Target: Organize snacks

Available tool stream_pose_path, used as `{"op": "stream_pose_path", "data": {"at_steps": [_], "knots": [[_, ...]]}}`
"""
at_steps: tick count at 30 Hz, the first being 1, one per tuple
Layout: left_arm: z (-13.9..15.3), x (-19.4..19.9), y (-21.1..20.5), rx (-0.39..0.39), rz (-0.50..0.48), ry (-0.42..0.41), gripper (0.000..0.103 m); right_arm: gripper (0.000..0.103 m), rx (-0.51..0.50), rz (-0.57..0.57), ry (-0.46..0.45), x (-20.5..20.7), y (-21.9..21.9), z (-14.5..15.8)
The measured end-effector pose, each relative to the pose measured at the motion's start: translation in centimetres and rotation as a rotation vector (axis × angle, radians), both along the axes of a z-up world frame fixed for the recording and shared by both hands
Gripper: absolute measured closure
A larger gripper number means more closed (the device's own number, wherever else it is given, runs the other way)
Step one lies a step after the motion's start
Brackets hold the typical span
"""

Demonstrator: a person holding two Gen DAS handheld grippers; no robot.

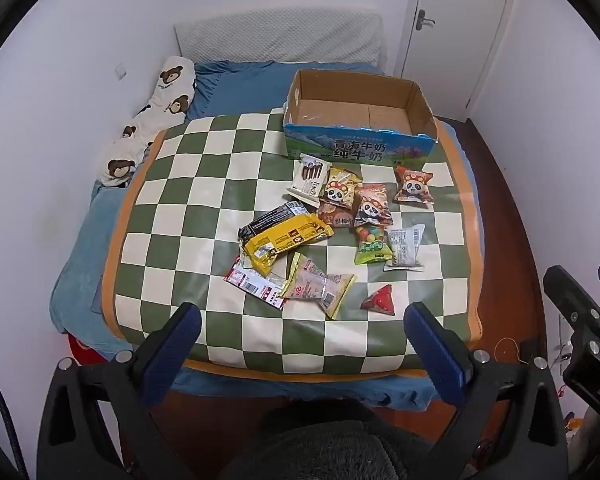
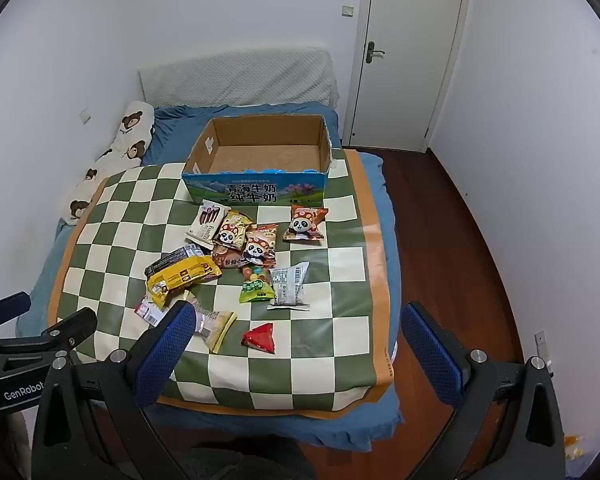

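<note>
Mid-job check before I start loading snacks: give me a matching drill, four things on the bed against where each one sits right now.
Things:
1. cardboard box
2. red triangular pack
3. yellow pack
4. lone panda pack

Places:
A. nearest the grippers, alone on the mat
B. far end of the checkered mat, open and empty
C. just in front of the box, right of the pile
D. left edge of the pile

Pairs: 1-B, 2-A, 3-D, 4-C

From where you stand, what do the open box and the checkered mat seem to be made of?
Box: corrugated cardboard by the look, raw brown inside, printed glossy outside, top edge torn.
Checkered mat: probably vinyl or coated fabric; smooth, with a faint sheen.
</note>
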State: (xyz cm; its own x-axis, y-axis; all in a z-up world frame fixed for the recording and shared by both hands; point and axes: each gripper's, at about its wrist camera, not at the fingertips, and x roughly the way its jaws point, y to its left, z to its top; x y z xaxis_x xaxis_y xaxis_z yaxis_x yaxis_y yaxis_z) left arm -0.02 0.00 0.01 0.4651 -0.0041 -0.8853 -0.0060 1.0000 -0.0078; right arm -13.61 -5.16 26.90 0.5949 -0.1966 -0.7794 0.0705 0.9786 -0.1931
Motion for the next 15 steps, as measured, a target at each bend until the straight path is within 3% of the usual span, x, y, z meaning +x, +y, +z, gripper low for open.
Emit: {"op": "stream_pose_path", "data": {"at_steps": [15], "knots": [[-0.08, 0.01, 0.02, -0.003, 0.001, -0.001, 0.0, 0.0, -0.011, 0.0, 0.0, -0.1, 0.03, 0.1]]}}
